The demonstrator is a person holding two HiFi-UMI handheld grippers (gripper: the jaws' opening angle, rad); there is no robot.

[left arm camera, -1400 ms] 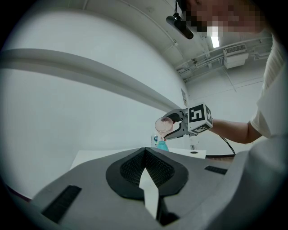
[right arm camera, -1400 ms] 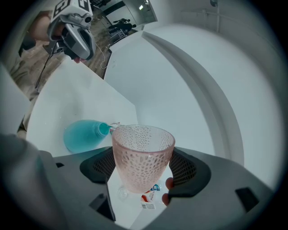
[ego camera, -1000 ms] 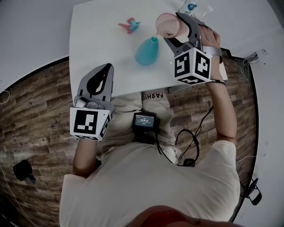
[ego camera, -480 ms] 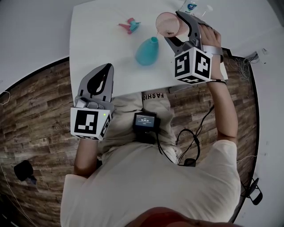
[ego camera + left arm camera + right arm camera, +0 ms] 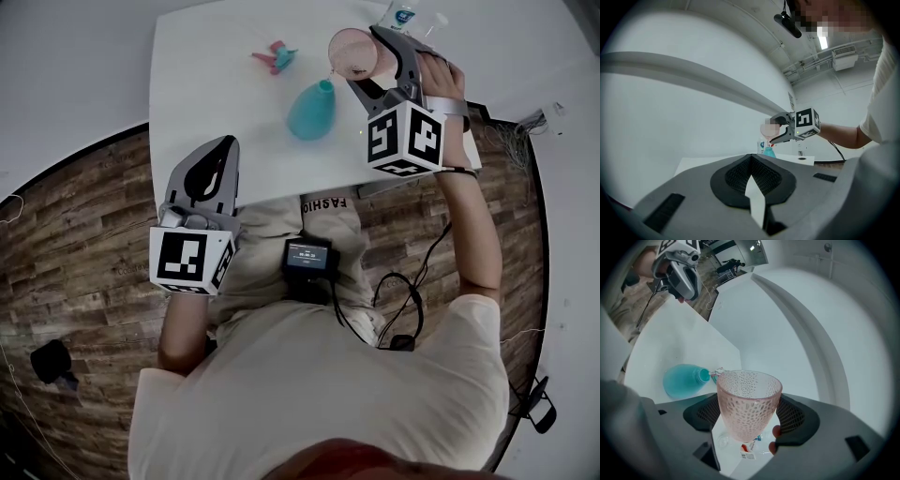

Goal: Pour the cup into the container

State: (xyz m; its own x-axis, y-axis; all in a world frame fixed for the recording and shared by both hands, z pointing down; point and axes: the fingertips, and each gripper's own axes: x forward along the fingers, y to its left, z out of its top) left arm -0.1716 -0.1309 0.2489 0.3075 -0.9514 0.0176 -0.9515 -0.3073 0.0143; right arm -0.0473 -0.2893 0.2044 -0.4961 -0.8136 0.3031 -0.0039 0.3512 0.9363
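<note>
Head view, upper part of the frame: white table (image 5: pixel 202 103) carrying a teal container (image 5: pixel 310 109) near its centre, a small pink-and-teal item (image 5: pixel 273 54) up and left of that, and a clear labelled bottle (image 5: pixel 400 15) cut off by the top edge. Right gripper (image 5: pixel 364 58) at upper right, clamped on the dimpled pink cup (image 5: pixel 352 52). Pads pressed to the cup's sides, mouth tipped left toward the container's neck, cup held off the table. Right gripper view: cup rim just beside the teal mouth, with a small clear glint between them, too small to identify. Left gripper (image 5: pixel 221 148) at lower left over the table's near corner, jaws pressed together on nothing, well apart from container and cup. Cup's contents not readable. Below the cup in the right gripper view, a person's fingertip (image 5: pixel 776 431), the rest of that hand hidden behind the gripper body.
</note>
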